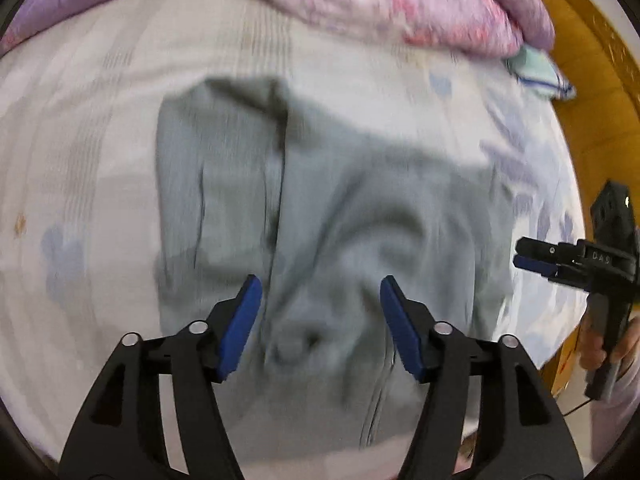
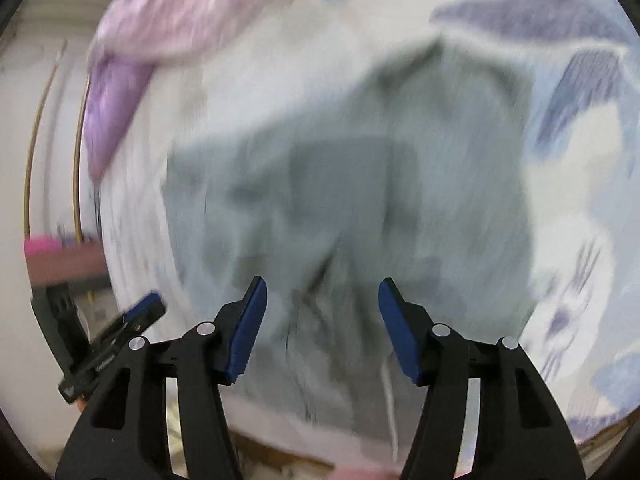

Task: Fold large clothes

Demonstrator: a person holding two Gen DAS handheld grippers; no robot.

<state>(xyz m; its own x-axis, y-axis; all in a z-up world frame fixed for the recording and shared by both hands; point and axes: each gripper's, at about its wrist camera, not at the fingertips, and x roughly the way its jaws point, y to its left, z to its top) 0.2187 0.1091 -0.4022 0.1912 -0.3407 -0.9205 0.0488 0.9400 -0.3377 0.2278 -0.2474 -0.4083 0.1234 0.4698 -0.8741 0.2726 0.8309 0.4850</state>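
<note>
Both the left gripper (image 1: 320,320) and right gripper (image 2: 322,322), fingers apart and empty, hover over the rumpled grey-green garment (image 1: 320,208) mid-bed; next, pinch its near edge.

Blurred grey garment (image 2: 320,184) on bed sheet (image 2: 580,220), right hand-held gripper (image 2: 322,328) agape above

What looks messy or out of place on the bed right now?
The grey-green garment lies rumpled on the bed sheet, with bunched wrinkles near its lower middle. A pink quilt is heaped at the far edge. Nothing looks spilled or damaged.
</note>
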